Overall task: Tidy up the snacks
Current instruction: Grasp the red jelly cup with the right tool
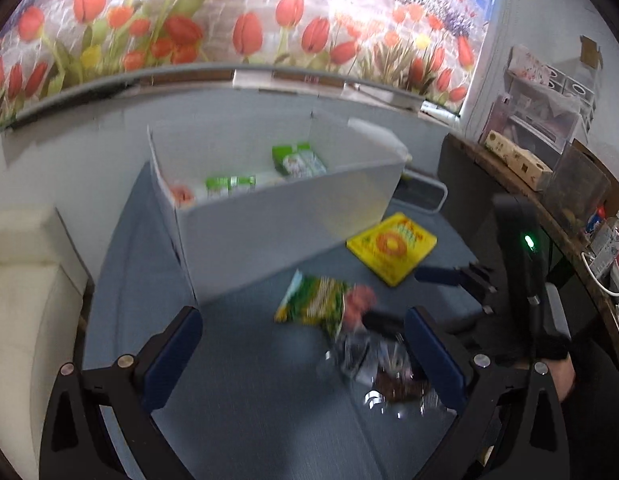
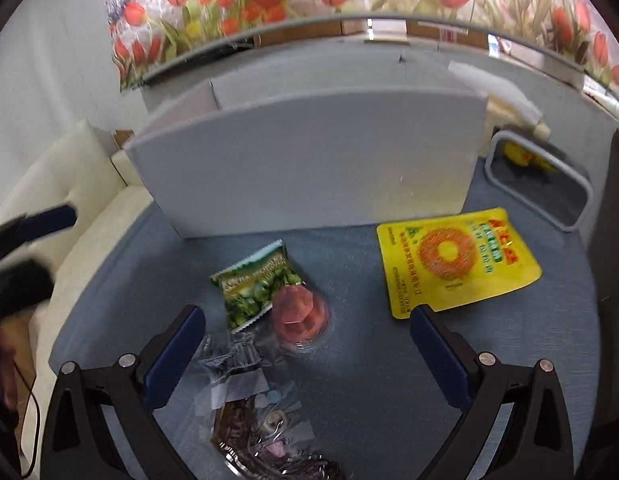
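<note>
1. Left tool (image 1: 303, 354) gapes wide, holding nothing.
2. Right tool (image 2: 307, 354) likewise gapes, empty.
3. Green packet (image 2: 255, 285), red cup (image 2: 299, 314) and yellow pouch (image 2: 455, 262) lie on the table (image 2: 369, 360) before the white box (image 2: 305, 164).

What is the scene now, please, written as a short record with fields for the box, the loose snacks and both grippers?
surface: blue-grey cloth
box: white box, open top, at the back of the cloth
in box: green packets, seen from the left wrist view
loose snacks: yellow pouch lying flat; green packet; red jelly cup touching it; clear wrapped sweets nearest the camera
left gripper: open, holding nothing
right gripper: open, holding nothing
</note>
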The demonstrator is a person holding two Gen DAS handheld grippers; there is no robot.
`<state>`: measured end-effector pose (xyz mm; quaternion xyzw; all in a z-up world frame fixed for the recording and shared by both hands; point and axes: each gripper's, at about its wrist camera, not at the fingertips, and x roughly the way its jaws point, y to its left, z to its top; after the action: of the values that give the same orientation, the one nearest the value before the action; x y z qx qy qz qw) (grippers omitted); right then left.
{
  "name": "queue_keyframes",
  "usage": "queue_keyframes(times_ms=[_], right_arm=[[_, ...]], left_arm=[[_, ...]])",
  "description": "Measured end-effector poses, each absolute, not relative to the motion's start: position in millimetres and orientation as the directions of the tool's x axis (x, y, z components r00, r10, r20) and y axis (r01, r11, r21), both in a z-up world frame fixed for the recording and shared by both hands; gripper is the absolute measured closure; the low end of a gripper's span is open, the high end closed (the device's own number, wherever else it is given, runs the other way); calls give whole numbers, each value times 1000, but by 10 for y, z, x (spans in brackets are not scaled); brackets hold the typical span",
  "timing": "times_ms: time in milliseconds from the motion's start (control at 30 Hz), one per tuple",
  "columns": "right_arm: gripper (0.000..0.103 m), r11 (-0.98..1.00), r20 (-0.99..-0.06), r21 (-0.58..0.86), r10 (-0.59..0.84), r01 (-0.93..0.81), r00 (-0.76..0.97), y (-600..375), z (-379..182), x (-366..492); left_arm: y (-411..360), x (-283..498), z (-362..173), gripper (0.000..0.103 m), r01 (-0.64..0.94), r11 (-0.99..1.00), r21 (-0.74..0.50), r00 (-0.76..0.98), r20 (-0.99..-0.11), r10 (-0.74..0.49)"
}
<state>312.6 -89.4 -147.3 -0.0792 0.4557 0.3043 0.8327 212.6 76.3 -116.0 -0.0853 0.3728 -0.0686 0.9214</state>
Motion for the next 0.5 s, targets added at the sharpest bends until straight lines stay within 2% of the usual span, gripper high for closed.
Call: queue_keyframes(times_ms=[100, 133, 167, 233, 367, 500], right_arm=[[7, 805, -813, 164, 437, -570, 384, -878, -1547, 3201], [17, 811, -820, 166, 429, -561, 378, -875, -1575, 3232], [33, 815, -833, 169, 419, -554, 362, -868, -1627, 3269], [50, 804, -842, 196, 431, -562, 323, -849, -1710, 3305], [64, 793, -828, 183, 443, -581, 343, -840, -1706, 3269], [64, 794, -808, 174, 453, -582, 377, -932, -1624, 3216]], left_arm=[[757, 2059, -1252, 0, 59, 975, -215, 700, -687, -194], [756, 2042, -1282, 0, 57, 975, -213, 696, -692, -192], [756, 2027, -1307, 0, 55, 976, -212, 692, -696, -191], [763, 2022, -1347, 0, 52, 976, -211, 686, -703, -188], [797, 2056, -1432, 0, 34, 974, -222, 670, -719, -187], [752, 2113, -1454, 0, 46, 977, -206, 666, -723, -184]])
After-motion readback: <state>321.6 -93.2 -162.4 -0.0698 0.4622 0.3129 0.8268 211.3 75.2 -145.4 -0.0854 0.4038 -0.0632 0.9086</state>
